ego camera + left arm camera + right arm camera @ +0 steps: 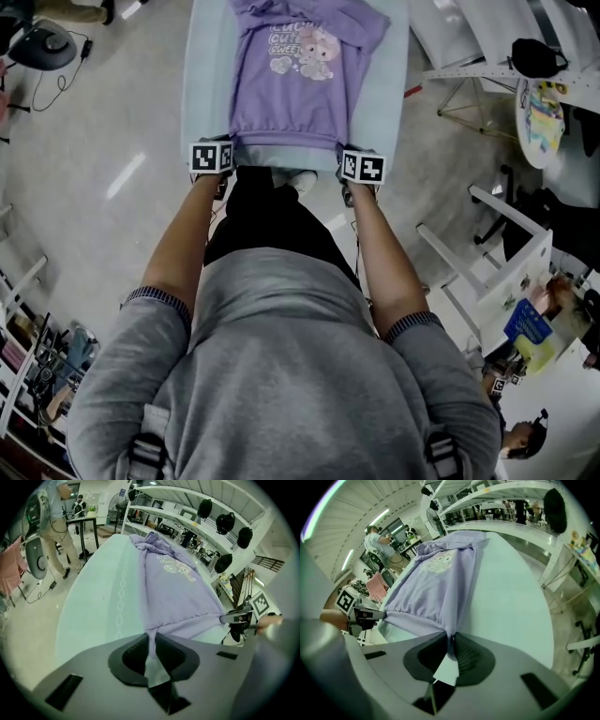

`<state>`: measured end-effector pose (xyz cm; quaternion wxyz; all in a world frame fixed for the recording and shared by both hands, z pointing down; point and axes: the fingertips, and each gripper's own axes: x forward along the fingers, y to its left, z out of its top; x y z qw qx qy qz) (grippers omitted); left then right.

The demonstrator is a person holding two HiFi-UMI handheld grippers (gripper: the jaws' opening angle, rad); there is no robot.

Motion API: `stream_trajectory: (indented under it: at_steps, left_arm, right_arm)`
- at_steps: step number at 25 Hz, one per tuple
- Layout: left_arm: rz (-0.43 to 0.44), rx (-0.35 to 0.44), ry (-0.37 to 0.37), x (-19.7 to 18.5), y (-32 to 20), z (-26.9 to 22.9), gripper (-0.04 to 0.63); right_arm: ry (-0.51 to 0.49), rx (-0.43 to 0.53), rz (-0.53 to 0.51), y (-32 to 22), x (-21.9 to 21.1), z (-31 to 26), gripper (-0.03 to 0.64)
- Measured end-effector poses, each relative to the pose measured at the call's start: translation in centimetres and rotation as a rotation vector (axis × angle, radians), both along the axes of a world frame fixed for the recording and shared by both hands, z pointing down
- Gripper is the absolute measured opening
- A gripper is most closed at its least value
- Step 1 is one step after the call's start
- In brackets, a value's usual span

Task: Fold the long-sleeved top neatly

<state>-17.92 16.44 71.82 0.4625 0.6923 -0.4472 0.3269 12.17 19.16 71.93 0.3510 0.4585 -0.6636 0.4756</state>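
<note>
Pale table (202, 84), one purple top (291, 94); left gripper (151, 641), right gripper (451, 644), both jaws pinching its hem

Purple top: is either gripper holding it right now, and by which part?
Both hold the purple top: the left gripper pinches its bottom hem at the left corner, the right gripper at the right corner.

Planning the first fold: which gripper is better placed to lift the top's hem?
Neither alone, probably: left gripper and right gripper each clamp one hem corner of the top; lift with both.
</note>
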Motion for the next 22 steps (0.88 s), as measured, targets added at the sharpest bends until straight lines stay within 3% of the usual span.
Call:
stream_trajectory:
  at_steps: [4, 10, 13, 16, 18, 20, 22]
  left_arm:
    - [-0.062, -0.051, 0.042, -0.7, 2.4, -0.5, 0.054]
    - [-0.056, -0.089, 0.052, -1.2, 7.1, -1.5, 0.044]
    - [-0.059, -0.078, 0.039, -2.1, 8.3, -2.0, 0.017]
    - [-0.035, -0.043, 0.070, -1.3, 8.2, -2.5, 0.017]
    - [-0.041, -0.033, 0.076, -0.6, 7.9, -2.4, 0.021]
    - [-0.061, -0.025, 0.106, 0.7, 7.6, -2.3, 0.060]
    - [-0.066, -0.017, 0.148, 2.1, 7.1, -2.3, 0.186]
  right_arm:
    - [-0.031, -0.034, 0.010, 2.0, 0.7, -0.5, 0.052]
    - [-0.038, -0.055, -0.003, 6.2, 1.3, -1.8, 0.052]
    - [-0.061, -0.045, 0.043, 7.5, 2.0, -2.5, 0.051]
    - [-0.190, -0.049, 0.162, 7.0, 1.4, -3.7, 0.046]
    - [-0.189, -0.048, 0.137, 6.7, 0.6, -3.8, 0.046]
    - [-0.176, -0.055, 0.108, 6.9, 0.5, -3.5, 0.046]
    - [-0.189, -0.065, 0.119, 7.1, 0.7, -3.3, 0.046]
